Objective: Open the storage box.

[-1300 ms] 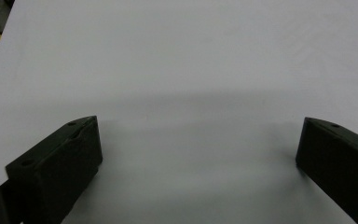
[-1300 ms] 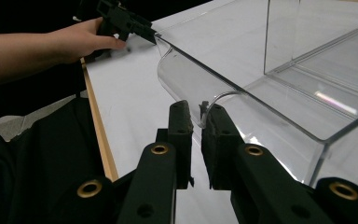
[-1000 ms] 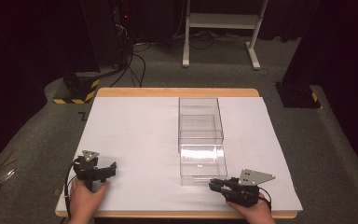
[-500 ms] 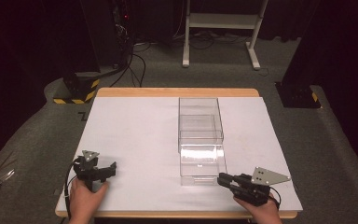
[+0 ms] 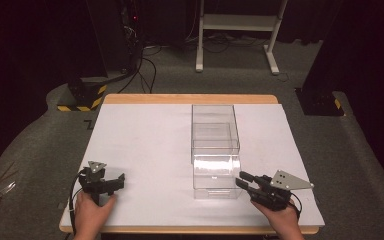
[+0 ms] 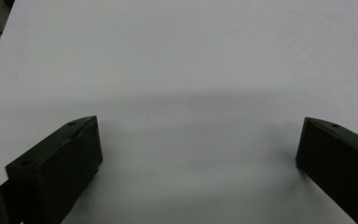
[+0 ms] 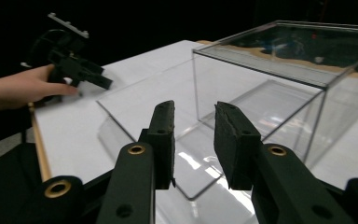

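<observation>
A clear plastic box (image 5: 215, 145) stands in the middle of the white table (image 5: 145, 145), long side running away from me. In the right gripper view the box (image 7: 279, 88) rises just ahead, and a clear flap (image 7: 135, 116) lies flat on the table before it. My right gripper (image 5: 242, 180) sits at the box's near right corner. Its jaws (image 7: 193, 112) stand a narrow gap apart above the flap, with nothing between them. My left gripper (image 5: 116, 182) rests near the front left of the table, far from the box, its jaws (image 6: 198, 123) wide apart over bare white surface.
A wooden rim (image 5: 190, 98) edges the table at the back and front. On the dark floor behind stand a white frame (image 5: 235, 25), a black-and-yellow base (image 5: 82, 97) with cables, and a black foot (image 5: 320, 102). The other hand and its gripper (image 7: 74, 65) are at the far left.
My right gripper has slid a little to the right and farther from me along the box's near end. The left gripper has stayed put.
</observation>
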Available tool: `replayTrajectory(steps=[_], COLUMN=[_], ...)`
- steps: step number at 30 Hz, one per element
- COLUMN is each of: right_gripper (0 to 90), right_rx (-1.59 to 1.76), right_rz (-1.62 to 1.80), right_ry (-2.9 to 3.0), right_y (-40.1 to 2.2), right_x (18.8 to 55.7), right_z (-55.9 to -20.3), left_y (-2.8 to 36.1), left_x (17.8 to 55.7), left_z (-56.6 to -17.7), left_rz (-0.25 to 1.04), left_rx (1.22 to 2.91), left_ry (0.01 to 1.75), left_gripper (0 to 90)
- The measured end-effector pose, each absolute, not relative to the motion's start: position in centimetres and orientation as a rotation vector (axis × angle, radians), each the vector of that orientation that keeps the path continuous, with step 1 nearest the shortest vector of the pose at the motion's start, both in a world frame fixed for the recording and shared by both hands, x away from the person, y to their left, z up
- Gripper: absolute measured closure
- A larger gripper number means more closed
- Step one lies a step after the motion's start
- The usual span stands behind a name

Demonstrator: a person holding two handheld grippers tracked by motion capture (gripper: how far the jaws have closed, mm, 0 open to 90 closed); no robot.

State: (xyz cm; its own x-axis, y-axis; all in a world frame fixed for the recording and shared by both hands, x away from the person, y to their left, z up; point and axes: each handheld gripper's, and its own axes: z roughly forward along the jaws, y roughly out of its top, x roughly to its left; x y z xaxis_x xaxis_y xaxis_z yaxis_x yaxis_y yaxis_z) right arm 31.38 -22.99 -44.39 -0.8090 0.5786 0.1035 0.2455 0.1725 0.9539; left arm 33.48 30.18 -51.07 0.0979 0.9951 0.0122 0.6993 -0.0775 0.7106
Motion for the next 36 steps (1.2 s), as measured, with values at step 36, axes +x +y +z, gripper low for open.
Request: replayTrajectory(steps=[36], right_gripper=[33.3], right_rx=[1.337], right_rz=[0.965], right_ry=[2.062], right_y=[-27.9], right_x=[34.8], right_z=[-49.9], left_y=[30.2], left_x=[33.5], left_z=[-51.1], left_rz=[0.703], left_rx=[1.834], left_ry=[1.658], left_gripper=[0.4])
